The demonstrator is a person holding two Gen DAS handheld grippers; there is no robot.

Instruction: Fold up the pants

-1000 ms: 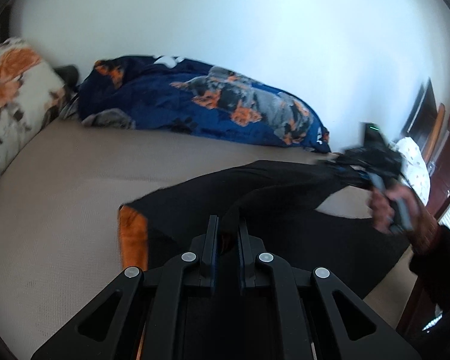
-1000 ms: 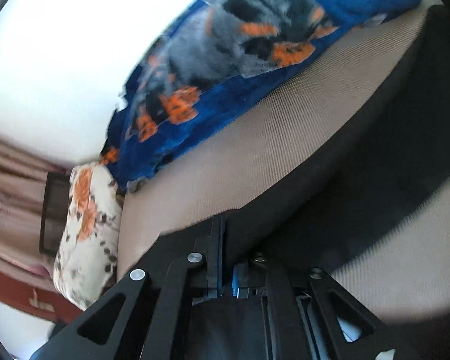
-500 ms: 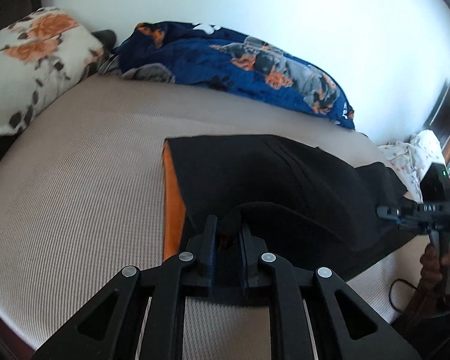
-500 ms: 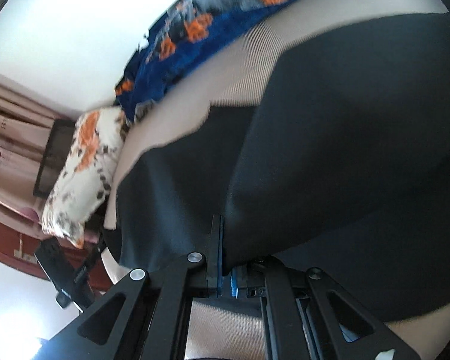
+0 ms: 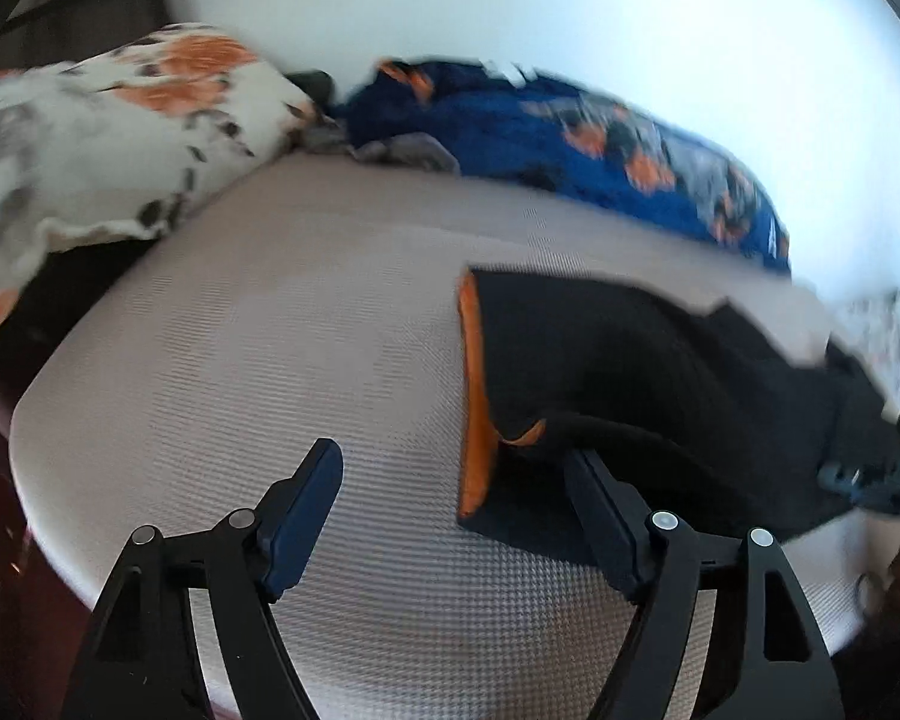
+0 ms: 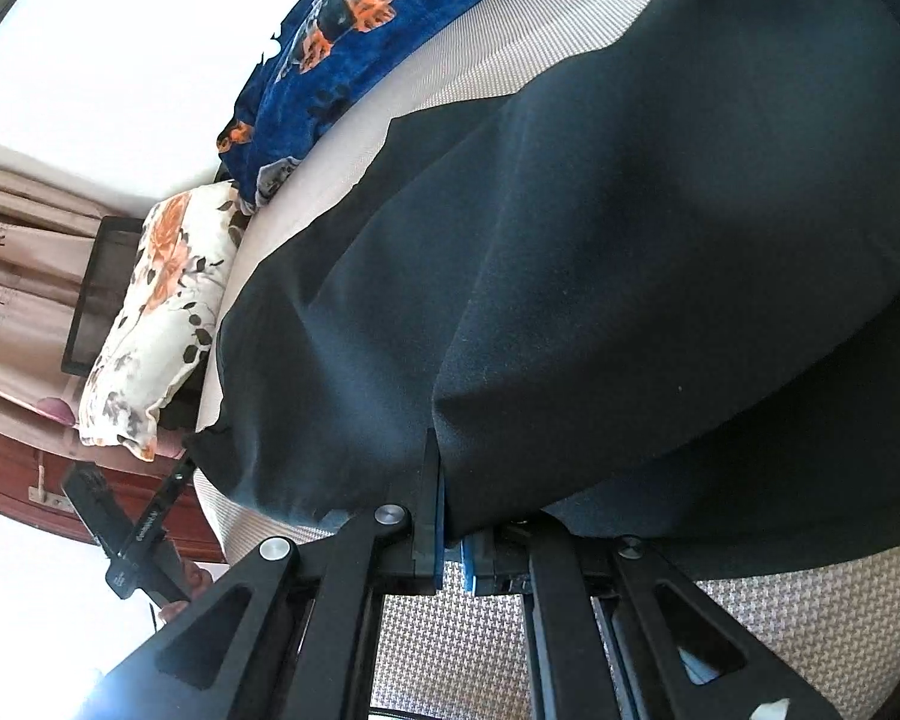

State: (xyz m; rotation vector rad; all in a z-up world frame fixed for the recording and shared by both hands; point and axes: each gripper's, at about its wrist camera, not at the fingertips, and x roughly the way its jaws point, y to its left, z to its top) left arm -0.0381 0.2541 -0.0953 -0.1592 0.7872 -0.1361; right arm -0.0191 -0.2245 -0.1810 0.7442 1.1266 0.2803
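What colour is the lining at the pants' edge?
Orange, on the black pants; clearest in the left wrist view.

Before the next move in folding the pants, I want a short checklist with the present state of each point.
1. Left claw has let go: ok; its jaws have just been opening and stand wide, no cloth between the pads.
2. Right claw grips the pants: ok, shut on a black fold.
3. Pants lie on the mattress: ok.
4. Layers lined up: not ok, orange lining shows at the edge.
5. Fold smooth: cannot tell.

Matt black cloth pants (image 6: 630, 276), ribbed woven mattress (image 5: 282, 360)
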